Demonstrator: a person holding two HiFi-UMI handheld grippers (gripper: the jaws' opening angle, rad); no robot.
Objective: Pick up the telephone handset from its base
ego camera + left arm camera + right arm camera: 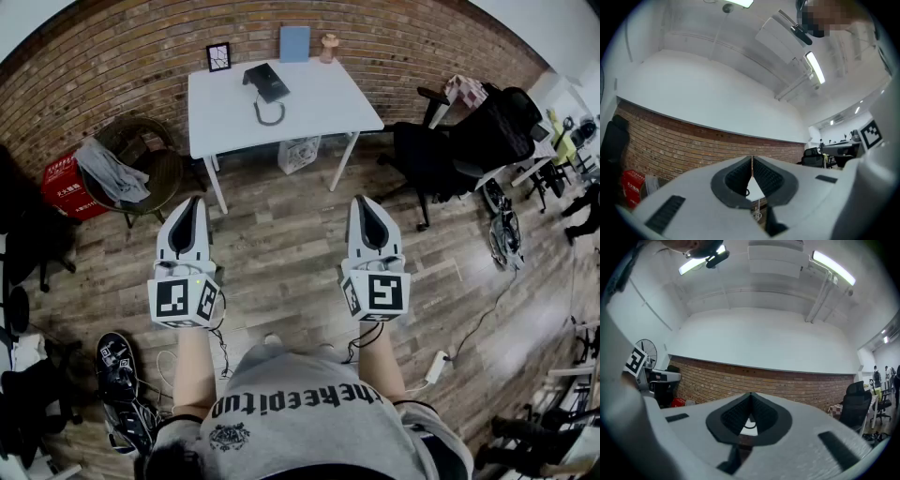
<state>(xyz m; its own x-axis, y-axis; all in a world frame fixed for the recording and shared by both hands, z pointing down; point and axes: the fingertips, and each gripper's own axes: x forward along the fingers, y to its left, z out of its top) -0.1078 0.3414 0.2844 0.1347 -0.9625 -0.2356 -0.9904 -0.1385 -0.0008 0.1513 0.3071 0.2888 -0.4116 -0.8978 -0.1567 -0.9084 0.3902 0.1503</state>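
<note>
A black telephone (266,81) with its handset on the base lies on the far side of a white table (323,103); its curly cord (269,114) loops toward me. Both grippers hang in front of my body, well short of the table, pointing at it. The left gripper (194,202) is shut, jaws meeting at the tip with nothing between them (752,161). The right gripper (361,200) is likewise shut and empty (750,397). Through the hollow below the right jaws a sliver of the table (749,431) and the cord (750,426) show.
A small framed picture (218,57), a blue board (294,43) and a small figurine (328,47) stand at the table's back edge against the brick wall. A wicker chair with grey cloth (141,164) is left, black office chairs (450,150) right, a box (298,153) under the table.
</note>
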